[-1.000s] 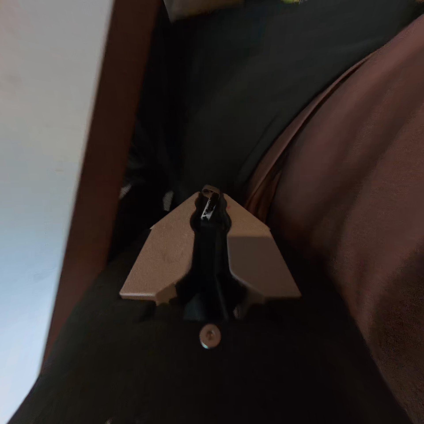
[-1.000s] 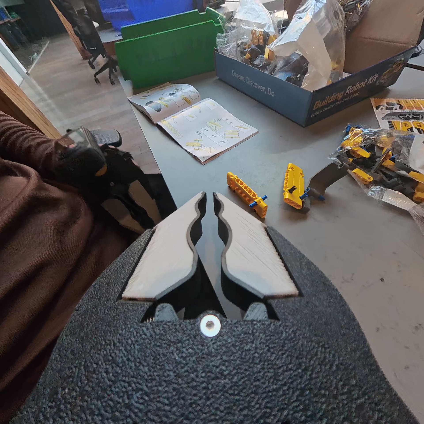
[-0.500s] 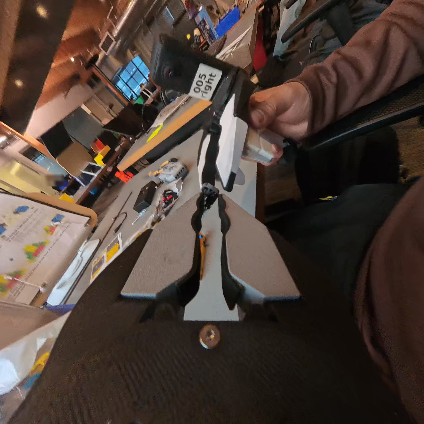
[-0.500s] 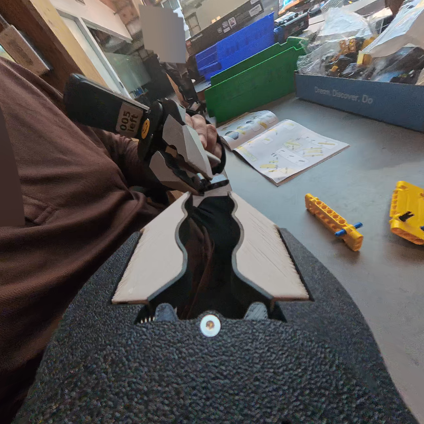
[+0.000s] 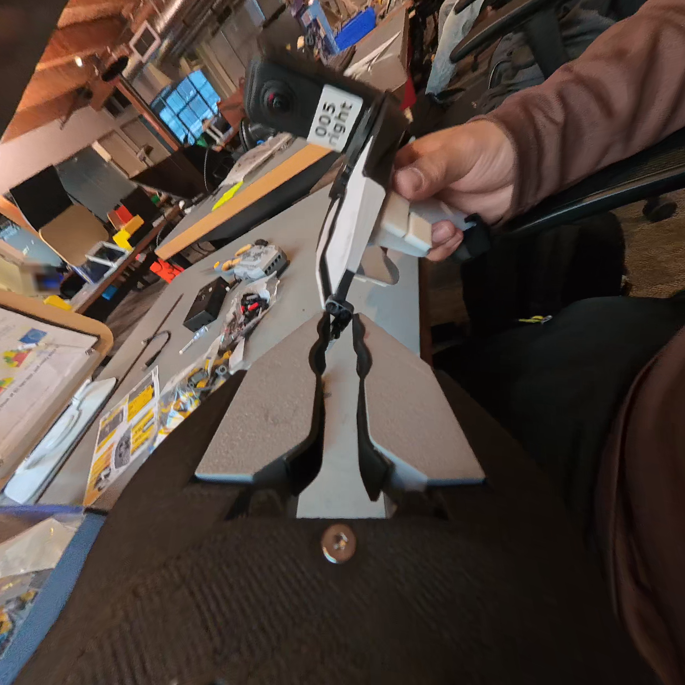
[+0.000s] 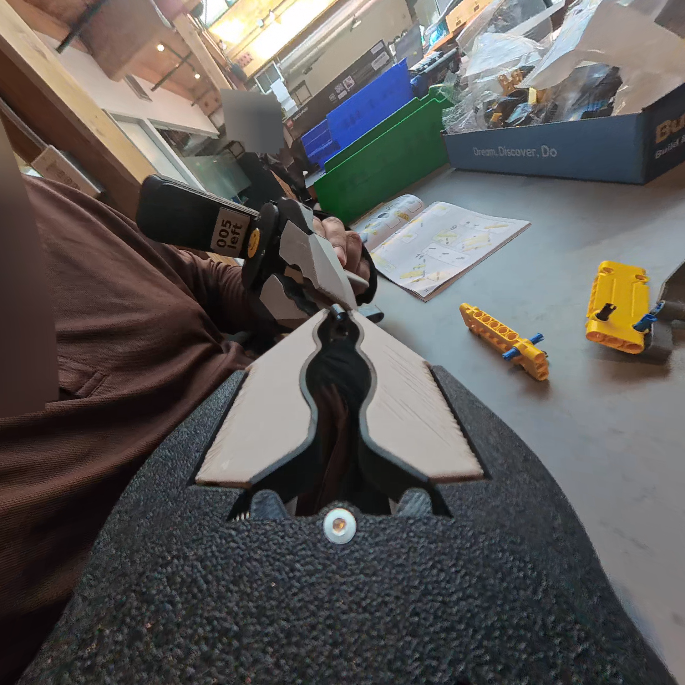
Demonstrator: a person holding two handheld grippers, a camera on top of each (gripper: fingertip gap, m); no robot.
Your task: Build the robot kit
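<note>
My left gripper (image 5: pixel 339 323) and right gripper (image 6: pixel 339 319) point at each other, tip to tip, above the near edge of the grey table (image 6: pixel 556 444). A small black connector piece (image 5: pixel 338 308) sits between both pairs of tips; it also shows in the right wrist view (image 6: pixel 339 310). Both grippers look shut on it. In the left wrist view the right gripper's white fingers (image 5: pixel 348 230) come down onto the piece, with a hand (image 5: pixel 456 178) on the handle. In the right wrist view the left gripper's grey fingers (image 6: pixel 322 267) reach in from the left.
A yellow beam with blue pins (image 6: pixel 504 339), a yellow panel (image 6: pixel 617 305), an open booklet (image 6: pixel 444 244), a blue box of bagged parts (image 6: pixel 548 152) and green bins (image 6: pixel 381 166) are on the table. Farther along lie bags of parts (image 5: pixel 248 307), a black box (image 5: pixel 205 305) and a leaflet (image 5: pixel 126 426). Both grippers' tips are close together, under 4 cm apart.
The left gripper came up from under the table with the black piece and met the right gripper. The right gripper turned left, opened, then closed its tips on the piece.
</note>
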